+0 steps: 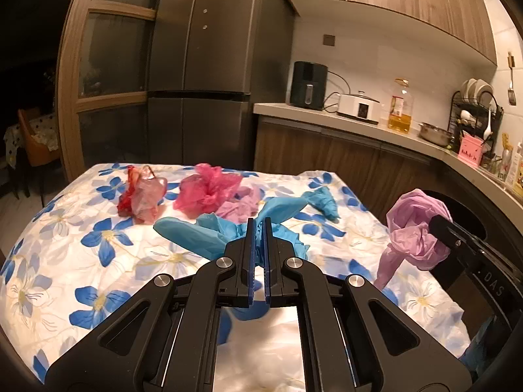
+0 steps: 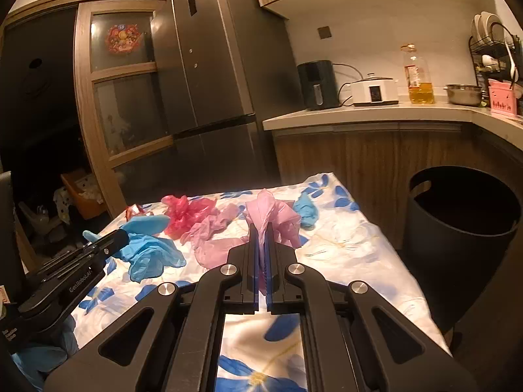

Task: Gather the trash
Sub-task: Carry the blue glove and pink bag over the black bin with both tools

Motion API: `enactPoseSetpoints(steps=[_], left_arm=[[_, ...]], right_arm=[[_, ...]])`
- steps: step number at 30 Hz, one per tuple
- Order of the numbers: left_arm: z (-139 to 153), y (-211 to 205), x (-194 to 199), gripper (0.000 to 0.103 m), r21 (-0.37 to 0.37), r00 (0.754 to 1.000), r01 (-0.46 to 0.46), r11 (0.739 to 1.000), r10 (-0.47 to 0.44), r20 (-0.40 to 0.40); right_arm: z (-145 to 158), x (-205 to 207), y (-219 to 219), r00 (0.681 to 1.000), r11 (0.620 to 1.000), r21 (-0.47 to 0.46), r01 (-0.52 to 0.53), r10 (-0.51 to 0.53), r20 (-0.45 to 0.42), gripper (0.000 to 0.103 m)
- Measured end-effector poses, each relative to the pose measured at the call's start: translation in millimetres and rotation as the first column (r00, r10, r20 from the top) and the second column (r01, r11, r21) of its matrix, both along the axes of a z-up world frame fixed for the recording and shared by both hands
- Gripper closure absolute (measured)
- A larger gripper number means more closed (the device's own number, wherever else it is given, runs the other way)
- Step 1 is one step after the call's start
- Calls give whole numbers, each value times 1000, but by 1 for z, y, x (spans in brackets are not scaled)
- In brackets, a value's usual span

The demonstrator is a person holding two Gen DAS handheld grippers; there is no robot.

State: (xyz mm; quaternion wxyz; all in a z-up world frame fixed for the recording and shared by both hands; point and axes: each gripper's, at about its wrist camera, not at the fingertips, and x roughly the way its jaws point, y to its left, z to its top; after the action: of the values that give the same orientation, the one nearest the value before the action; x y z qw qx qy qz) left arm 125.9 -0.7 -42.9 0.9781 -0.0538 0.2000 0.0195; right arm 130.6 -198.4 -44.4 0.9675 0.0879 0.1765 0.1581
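Left gripper (image 1: pixel 258 225), jaws clamped on a crumpled blue plastic glove (image 1: pixel 209 235) over the floral-clothed surface (image 1: pixel 98 261); right gripper (image 2: pixel 260 228) pinching a lilac plastic bag (image 2: pixel 271 214), best carried fully above the black round bin (image 2: pixel 464 215) before release.

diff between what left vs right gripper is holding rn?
Left gripper is clamped on a crumpled blue plastic glove; right gripper on a crumpled pale pink plastic bag. The glove touches the floral tablecloth; the bag hangs clear of it. Both are thin, crumpled, and pinched between shut jaws.
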Motion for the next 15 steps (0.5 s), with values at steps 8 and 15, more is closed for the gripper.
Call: enactPoseSetpoints(steps=[8,15], left_arm=[[5,-26,6,100,8,999,41,999,-41,2],[15,-57,18,100,27,995,97,995,-98,27]], right_arm=[[6,-7,-27,998,998,15,58,-58,22,99],[16,-6,-55,991,992,14,122,-122,56,99]])
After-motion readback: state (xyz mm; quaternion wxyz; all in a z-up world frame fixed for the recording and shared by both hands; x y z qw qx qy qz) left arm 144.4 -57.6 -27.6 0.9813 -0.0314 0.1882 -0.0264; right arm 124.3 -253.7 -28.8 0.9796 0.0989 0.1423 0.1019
